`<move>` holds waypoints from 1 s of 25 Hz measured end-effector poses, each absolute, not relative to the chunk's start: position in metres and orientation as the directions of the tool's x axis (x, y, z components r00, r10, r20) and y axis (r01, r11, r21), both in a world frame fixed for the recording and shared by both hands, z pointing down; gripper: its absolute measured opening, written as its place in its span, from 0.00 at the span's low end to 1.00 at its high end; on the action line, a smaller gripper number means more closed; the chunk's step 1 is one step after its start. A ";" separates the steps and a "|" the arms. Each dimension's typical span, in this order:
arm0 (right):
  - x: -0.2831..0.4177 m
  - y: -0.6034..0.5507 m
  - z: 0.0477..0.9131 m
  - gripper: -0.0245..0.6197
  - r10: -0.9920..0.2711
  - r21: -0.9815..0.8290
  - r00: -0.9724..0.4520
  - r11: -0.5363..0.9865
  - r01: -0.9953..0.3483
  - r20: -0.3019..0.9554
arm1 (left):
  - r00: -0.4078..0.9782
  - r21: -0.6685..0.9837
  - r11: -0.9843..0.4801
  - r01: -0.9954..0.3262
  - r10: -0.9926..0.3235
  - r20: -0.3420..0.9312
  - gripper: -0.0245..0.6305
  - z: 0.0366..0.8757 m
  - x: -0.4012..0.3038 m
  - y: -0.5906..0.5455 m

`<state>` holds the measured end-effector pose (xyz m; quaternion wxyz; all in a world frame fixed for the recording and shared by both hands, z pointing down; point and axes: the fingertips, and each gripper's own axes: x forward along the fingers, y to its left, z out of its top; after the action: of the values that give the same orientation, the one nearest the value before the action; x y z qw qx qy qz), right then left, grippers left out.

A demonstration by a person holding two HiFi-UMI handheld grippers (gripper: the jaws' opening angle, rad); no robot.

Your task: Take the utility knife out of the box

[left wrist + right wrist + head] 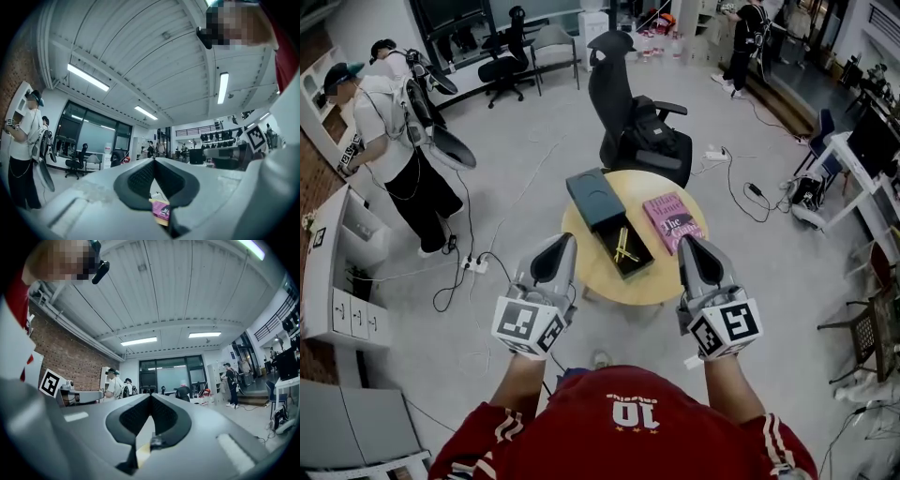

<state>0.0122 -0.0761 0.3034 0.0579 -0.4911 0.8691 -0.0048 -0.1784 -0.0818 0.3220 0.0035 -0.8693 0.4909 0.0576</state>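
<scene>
the left tool (565,240) and right tool (689,244) are both closed and empty, near the round bench (598,274); the yellow utility knife (624,247) lies inside the open box (602,232) on it.

left gripper (567,240), right gripper (690,243) closed, seemingly empty

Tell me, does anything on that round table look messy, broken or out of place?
Nothing stands out. The box lies open with the yellow utility knife in its black tray, and a pink book lies flat beside it on the round table. Nothing looks spilled or damaged.
</scene>
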 end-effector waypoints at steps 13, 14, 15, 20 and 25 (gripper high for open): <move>-0.007 -0.112 0.315 0.04 -0.841 -0.059 -0.536 0.540 -0.839 -0.068 | 0.560 0.059 -0.567 -0.822 -0.822 -0.107 0.04 0.330 -0.178 -0.129; -0.006 -0.116 0.317 0.04 -0.836 -0.063 -0.545 0.549 -0.834 -0.064 | 0.558 0.059 -0.565 -0.823 -0.823 -0.104 0.04 0.330 -0.176 -0.132; -0.006 -0.119 0.320 0.04 -0.831 -0.063 -0.553 0.556 -0.829 -0.060 | 0.555 0.058 -0.561 -0.825 -0.826 -0.101 0.04 0.331 -0.174 -0.135; 0.000 -0.146 0.318 0.04 -0.798 -0.055 -0.599 0.603 -0.796 -0.065 | 0.528 0.069 -0.535 -0.842 -0.843 -0.099 0.04 0.328 -0.166 -0.151; -0.001 -0.168 0.322 0.04 -0.747 -0.040 -0.663 0.665 -0.746 -0.059 | 0.492 0.073 -0.501 -0.862 -0.863 -0.112 0.04 0.323 -0.161 -0.165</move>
<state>-0.0009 -0.1681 0.3222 0.0349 -0.4091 0.9118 -0.0060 -0.1613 -0.1649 0.3226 -0.0034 -0.8638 0.4994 0.0670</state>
